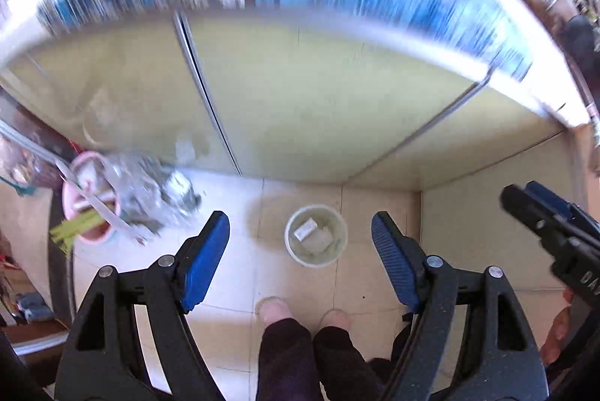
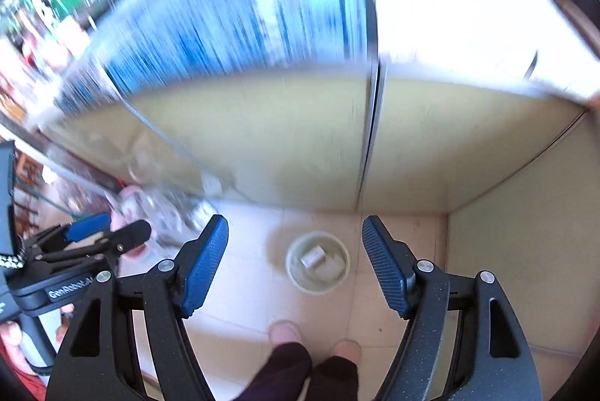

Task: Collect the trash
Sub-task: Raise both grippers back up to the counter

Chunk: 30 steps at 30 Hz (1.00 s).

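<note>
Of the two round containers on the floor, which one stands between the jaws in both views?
The pale bin with scraps inside, standing ahead of the person's feet. The pink tub stands far left, crowded with clutter.

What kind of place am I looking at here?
Probably a lived-in home, maybe a kitchen or utility corner: tiled floor, yellowish cabinet doors along the wall, a small bin holding scraps, and a pink bucket of clutter beside it.

The floor [image 1: 240,273] is glossy, smooth tile, pale cream. The cabinet doors [image 1: 307,101] look matt yellow-green laminate. The small waste bin [image 1: 339,236] appears smooth whitish plastic, holding paper scraps [image 1: 305,229]. The left gripper [image 1: 300,240] has ribbed blue rubbery pads [image 1: 208,262] on matt black plastic arms with metal rivets.
</note>
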Available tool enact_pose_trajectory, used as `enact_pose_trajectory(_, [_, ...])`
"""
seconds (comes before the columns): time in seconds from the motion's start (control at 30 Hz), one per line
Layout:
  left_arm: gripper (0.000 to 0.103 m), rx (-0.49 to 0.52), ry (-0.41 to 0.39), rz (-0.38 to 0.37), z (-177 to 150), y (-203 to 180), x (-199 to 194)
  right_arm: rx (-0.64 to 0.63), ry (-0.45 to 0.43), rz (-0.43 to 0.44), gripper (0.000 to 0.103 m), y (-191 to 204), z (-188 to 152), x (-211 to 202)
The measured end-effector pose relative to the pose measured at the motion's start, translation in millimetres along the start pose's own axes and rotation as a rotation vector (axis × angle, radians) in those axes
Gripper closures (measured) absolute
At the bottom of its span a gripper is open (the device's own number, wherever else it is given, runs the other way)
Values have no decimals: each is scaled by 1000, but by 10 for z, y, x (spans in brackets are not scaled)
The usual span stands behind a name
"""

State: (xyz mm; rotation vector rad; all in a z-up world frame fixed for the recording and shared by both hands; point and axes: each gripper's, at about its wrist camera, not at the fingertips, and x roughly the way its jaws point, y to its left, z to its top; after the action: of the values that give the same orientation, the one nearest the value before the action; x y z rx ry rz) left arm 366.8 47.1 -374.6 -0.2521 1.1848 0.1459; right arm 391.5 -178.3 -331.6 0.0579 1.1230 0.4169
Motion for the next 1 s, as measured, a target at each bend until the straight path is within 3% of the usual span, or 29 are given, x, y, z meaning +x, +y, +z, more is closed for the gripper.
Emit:
enact_pose_trajectory(0.27, [25, 52, -160, -46, 484, 42, -1174, 21, -162, -34, 32, 292, 441, -1044])
enact_pose_trajectory(0.47, [25, 127, -262, -15, 723, -129, -1678, 26, -260, -84, 32, 446, 658, -1461])
enact_pose_trajectory(0.73, [23, 169, -296, -43, 1088, -356, -1904, 31, -308, -111, 32, 307, 1025, -1713])
enact_pose_trajectory(1.0, [23, 134, -287, -12, 1729, -709, -1575, 8, -291, -71, 32, -141, 1623, -1477])
